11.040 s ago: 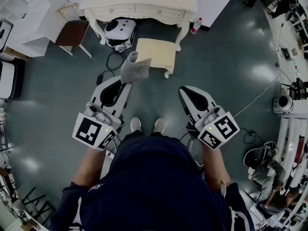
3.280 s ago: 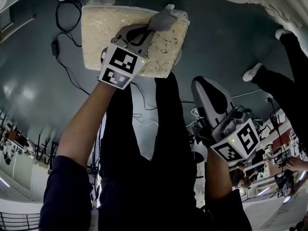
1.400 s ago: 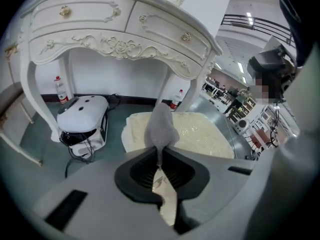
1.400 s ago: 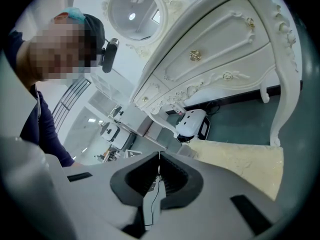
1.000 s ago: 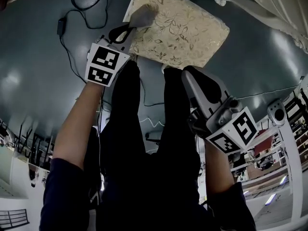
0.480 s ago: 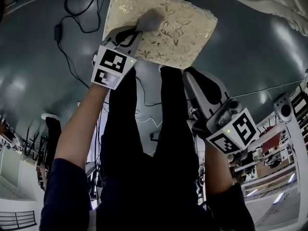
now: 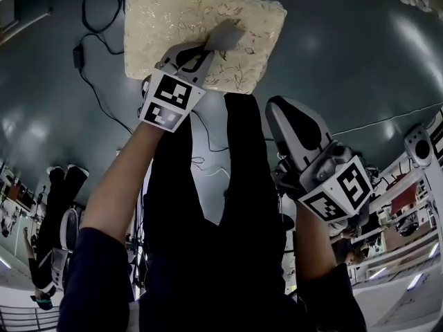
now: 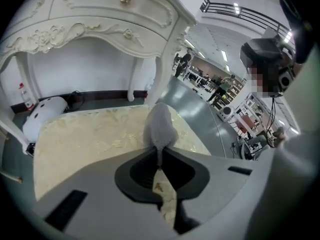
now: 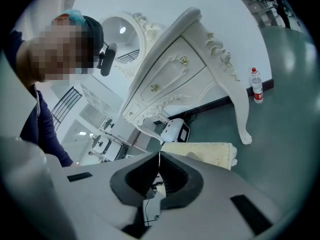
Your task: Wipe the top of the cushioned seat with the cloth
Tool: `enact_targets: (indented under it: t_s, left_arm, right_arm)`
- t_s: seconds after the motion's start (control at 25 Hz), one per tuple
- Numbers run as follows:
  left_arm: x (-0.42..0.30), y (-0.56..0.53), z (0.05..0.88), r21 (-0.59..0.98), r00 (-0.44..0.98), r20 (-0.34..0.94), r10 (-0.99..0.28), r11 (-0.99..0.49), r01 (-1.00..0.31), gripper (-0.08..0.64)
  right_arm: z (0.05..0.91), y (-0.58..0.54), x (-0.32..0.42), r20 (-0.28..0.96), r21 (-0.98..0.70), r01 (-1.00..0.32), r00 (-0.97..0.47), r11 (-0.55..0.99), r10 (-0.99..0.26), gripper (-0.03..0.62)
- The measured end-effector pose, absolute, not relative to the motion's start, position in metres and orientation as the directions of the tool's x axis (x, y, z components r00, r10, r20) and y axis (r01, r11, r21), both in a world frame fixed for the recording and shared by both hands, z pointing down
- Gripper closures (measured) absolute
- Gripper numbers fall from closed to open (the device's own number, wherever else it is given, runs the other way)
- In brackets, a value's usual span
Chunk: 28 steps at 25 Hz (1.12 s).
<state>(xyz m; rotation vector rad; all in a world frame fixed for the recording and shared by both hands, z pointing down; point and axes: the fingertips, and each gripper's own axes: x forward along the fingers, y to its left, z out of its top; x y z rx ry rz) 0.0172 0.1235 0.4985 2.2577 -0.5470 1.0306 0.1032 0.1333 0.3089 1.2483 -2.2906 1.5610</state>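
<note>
Left gripper view shows your left gripper (image 8: 159,158) clamped on the grey cloth (image 8: 160,128), whose wad rests on the cushioned seat (image 8: 85,139) toward its right side; keep the cloth pressed flat and sweep in overlapping passes across the whole top; your right gripper (image 7: 289,116) hangs closed on nothing, well apart from the seat.

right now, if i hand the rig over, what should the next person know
Left gripper: shut on the cloth, which rests on the seat top, right of its middle in the head view.
Right gripper: shut, empty, held off the seat.
Done: cloth is in contact with the top; how much is wiped does not show.
Left: probably sweep the whole top.
</note>
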Motion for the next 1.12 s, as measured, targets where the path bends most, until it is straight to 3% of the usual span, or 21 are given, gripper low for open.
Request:
enact_targets:
  t_s: [0.68, 0.92, 1.12]
  left_arm:
    - [0.115, 0.171, 0.504, 0.389, 0.635, 0.772, -0.021, -0.774, -0.499, 0.532]
    - [0.116, 0.166, 0.489, 0.384, 0.654, 0.755, -0.042, -0.781, -0.493, 0.532]
    - [0.073, 0.163, 0.477, 0.37, 0.642, 0.761, -0.095, -0.748, -0.55, 0.532]
  right_arm:
    - [0.314, 0.165, 0.188, 0.508, -0.728, -0.682, -0.603, 0.068, -0.615, 0.565]
    - [0.31, 0.159, 0.186, 0.506, -0.726, -0.682, -0.61, 0.08, -0.609, 0.566]
    - [0.302, 0.151, 0.156, 0.497, -0.727, -0.676, -0.638, 0.119, -0.588, 0.566]
